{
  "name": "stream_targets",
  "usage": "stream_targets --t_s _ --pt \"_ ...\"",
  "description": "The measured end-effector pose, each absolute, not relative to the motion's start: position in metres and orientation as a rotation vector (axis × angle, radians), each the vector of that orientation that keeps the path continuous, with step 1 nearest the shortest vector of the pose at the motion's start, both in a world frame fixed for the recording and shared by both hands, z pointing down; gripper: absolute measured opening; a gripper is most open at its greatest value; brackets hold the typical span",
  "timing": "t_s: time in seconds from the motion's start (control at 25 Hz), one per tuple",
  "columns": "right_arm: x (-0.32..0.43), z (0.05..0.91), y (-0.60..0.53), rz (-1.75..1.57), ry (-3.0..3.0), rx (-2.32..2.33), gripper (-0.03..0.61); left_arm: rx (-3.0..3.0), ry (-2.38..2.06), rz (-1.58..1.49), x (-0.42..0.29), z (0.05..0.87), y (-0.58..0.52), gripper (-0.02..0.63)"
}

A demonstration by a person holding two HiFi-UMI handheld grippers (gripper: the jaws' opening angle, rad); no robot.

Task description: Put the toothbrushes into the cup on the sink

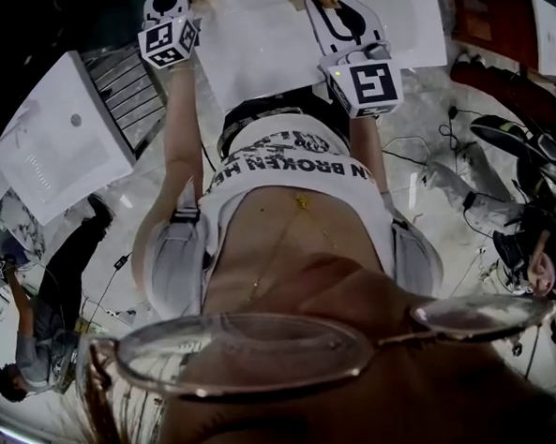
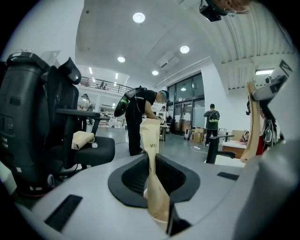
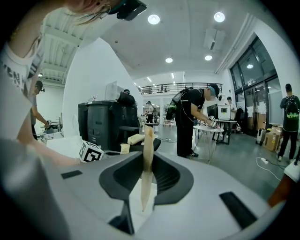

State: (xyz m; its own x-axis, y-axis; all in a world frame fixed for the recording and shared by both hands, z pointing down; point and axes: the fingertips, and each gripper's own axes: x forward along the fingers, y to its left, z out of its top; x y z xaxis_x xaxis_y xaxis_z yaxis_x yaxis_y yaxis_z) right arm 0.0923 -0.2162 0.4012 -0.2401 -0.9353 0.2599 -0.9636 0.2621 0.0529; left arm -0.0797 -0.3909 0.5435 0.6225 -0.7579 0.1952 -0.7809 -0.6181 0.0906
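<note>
- Wrapped toothbrush (image 2: 151, 140) stands upright, clamped between the jaws of the left gripper (image 2: 153, 180).
- Slim toothbrush (image 3: 148, 150) stands upright, pinched in the right gripper (image 3: 146, 180).
- Far beyond, a person (image 3: 190, 117) bends over a small table (image 3: 212, 128); an office chair (image 2: 70, 136) stands at the left.

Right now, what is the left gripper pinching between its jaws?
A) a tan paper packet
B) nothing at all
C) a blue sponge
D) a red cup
A: in the left gripper view, the left gripper has its jaws closed on a tan paper packet that sticks up from between them.
</note>
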Motion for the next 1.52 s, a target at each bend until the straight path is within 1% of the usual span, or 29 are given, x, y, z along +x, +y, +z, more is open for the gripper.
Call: stream_targets --t_s 0.32,0.36,0.48,0.52,0.68,0.92,1.32,1.52 --pt "0.093 0.405 -0.209 0.182 -2.287 1.763 0.077 2.610 -1.290 0.253 -0.087 0.565 -0.391 0.049" --pt "0.092 0.405 -0.209 0.183 -2.289 1.762 0.077 2.609 -1.291 0.251 -0.088 0.564 -0.391 0.059" --pt "0.091 0.406 -0.209 0.185 -2.304 1.755 0.077 2.601 -1.302 0.232 -0.094 0.560 -0.387 0.135" --pt "0.091 0.406 -0.210 0.182 -2.310 1.751 0.077 2.598 -1.309 0.226 -0.097 0.559 -0.386 0.144" --pt "0.096 0.405 -0.216 0.176 -2.329 1.755 0.077 2.596 -1.329 0.161 -0.106 0.542 -0.377 0.165" --pt "0.095 0.408 -0.238 0.234 -2.420 1.730 0.077 2.599 -1.343 0.084 -0.119 0.510 -0.342 0.178" --pt "0.022 0.400 -0.307 0.223 -2.676 1.513 0.077 2.498 -1.444 0.027 -0.165 0.499 -0.289 0.186" --pt "-0.015 0.419 -0.331 0.203 -2.683 1.394 0.077 2.462 -1.505 0.022 -0.184 0.496 -0.272 0.187"
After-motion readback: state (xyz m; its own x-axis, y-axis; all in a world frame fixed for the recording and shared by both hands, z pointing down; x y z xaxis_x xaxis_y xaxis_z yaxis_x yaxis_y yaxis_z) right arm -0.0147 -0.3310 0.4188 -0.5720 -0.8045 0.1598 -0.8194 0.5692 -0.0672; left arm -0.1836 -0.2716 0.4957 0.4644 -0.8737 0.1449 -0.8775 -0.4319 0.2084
